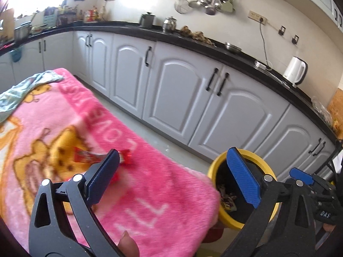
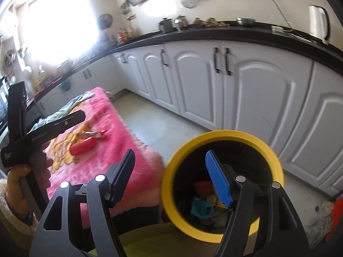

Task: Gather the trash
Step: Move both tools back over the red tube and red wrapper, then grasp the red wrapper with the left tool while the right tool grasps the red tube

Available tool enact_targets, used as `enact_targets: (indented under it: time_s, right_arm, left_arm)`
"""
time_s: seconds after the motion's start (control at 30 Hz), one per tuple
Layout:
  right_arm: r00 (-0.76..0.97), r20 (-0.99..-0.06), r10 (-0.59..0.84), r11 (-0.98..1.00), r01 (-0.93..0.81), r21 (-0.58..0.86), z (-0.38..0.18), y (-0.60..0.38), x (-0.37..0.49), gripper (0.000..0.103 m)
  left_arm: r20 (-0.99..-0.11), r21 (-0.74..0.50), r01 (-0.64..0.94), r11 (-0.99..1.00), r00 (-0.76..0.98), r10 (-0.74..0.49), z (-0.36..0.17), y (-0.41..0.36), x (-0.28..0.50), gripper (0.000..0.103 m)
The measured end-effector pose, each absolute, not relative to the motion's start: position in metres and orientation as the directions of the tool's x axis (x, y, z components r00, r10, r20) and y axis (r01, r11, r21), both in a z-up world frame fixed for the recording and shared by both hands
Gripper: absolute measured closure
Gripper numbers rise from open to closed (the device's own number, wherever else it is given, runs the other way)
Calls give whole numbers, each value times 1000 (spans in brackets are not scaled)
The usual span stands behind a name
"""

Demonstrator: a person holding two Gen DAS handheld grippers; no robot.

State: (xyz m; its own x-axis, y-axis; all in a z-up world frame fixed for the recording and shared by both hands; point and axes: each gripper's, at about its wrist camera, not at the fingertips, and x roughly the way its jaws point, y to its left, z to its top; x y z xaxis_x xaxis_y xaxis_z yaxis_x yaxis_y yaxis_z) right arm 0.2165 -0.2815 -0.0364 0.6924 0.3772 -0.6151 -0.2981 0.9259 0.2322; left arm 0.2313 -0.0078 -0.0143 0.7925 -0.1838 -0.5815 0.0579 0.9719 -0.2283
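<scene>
Both grippers, left (image 1: 171, 175) and right (image 2: 171, 177), jaws apart and empty; wrappers (image 1: 94, 157) left on blanket (image 1: 150, 192) ahead-left, bin (image 2: 223, 171) ahead-right: soft pile may be pinched with a wrapper.

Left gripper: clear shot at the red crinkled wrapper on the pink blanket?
Probably yes. The left gripper is open and empty, the red wrapper lies bare on the pink blanket just beyond its left finger, nothing covering it.

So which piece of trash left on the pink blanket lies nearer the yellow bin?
The crinkled red and silver wrapper, lying farther up the blanket toward the bin side; the plain red piece sits beside it, toward the person's hand.
</scene>
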Motion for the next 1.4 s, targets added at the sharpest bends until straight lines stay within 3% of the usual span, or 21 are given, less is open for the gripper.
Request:
enact_targets:
  time_s: [0.2, 0.23, 0.3, 0.73, 0.93, 1.3, 1.4]
  right_arm:
    - [660, -629, 410, 906, -376, 195, -31, -239, 212, 36]
    - [655, -631, 415, 902, -388, 191, -30, -232, 211, 27]
    - [657, -627, 419, 899, -397, 184, -28, -221, 209, 22]
    - [581, -653, 486, 836, -527, 153, -30, -145, 201, 22]
    - [543, -676, 498, 810, -569, 139, -39, -109, 206, 22]
    - [488, -723, 488, 801, -580, 149, -69, -69, 222, 22]
    - [485, -729, 483, 808, -568, 157, -74, -62, 229, 22]
  left_arm:
    - [-578, -230, 2, 973, 804, -139, -11, 33, 222, 11]
    - [-578, -231, -4, 973, 805, -134, -12, 38, 221, 11]
    - [-581, -233, -23, 972, 805, -120, -13, 49, 218, 11]
    - [-656, -276, -81, 958, 744, -126, -51, 121, 228, 11]
    - [-684, -376, -54, 925, 690, -237, -76, 140, 244, 32]
    - [-668, -554, -22, 832, 608, -428, -105, 153, 290, 45]
    - [-675, -561, -18, 828, 589, -444, -111, 152, 300, 61]
